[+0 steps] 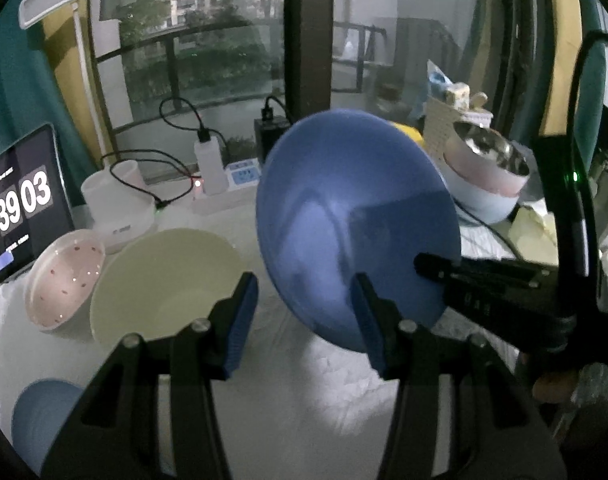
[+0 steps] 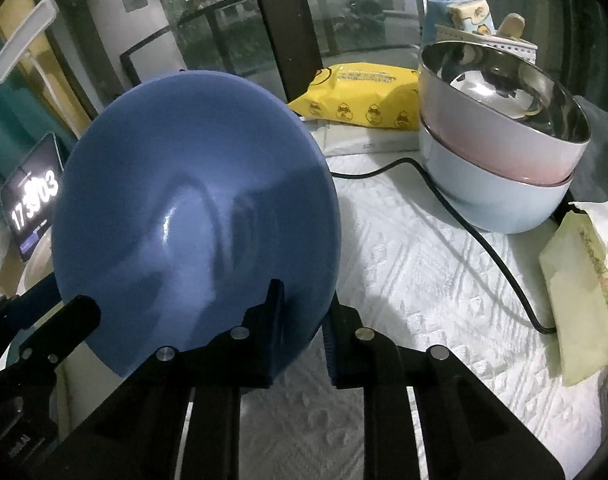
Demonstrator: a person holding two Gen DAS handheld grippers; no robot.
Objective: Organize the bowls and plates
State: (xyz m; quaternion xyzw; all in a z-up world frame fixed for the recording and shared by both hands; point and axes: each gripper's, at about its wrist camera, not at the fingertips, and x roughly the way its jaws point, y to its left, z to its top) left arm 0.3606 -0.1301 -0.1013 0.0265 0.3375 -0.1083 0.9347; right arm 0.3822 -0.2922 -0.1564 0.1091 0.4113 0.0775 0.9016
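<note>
The right hand-held gripper (image 2: 304,336) pinches the tilted blue plate (image 2: 196,216) by its rim — mid-carry, seemingly — while the left hand-held gripper (image 1: 304,320) (spread, empty) waits; next, stacking on the cream plate (image 1: 164,284).

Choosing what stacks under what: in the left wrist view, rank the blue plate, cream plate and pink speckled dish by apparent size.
1. blue plate, though it is held up nearer the camera, so unsure.
2. cream plate.
3. pink speckled dish.

a home: balcony window (image 1: 224,40), wet wipes (image 2: 364,96), bowls (image 2: 500,152) on quilted table (image 2: 416,272).
</note>
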